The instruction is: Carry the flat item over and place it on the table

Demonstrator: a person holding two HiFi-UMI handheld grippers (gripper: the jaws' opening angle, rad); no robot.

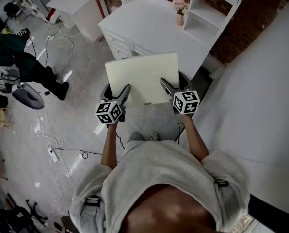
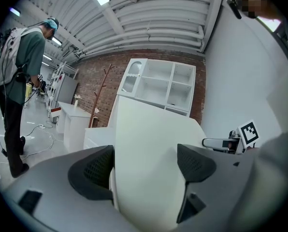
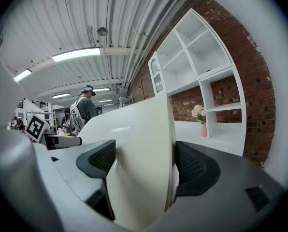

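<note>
Head view: left tongs (image 1: pixel 124 90), right tongs (image 1: pixel 165 84) clamp smooth, cream, rectangular flat panel (image 1: pixel 142 74).

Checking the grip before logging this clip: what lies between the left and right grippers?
The flat cream panel, spanning from the left gripper to the right gripper; each is shut on its near edge. The head view shows it.

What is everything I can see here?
flat panel: one, cream, centre, held level
table: one, white, ahead of the panel
shelf unit: one, white, at the table's right side
vase of flowers: one, pink, on the table beside the shelf unit
bystander: one, green top, far left
cables: several, white and black, on the floor at left
left gripper: one, grey, jaws shut on the panel's near edge
right gripper: one, grey, jaws shut on the same edge
</note>
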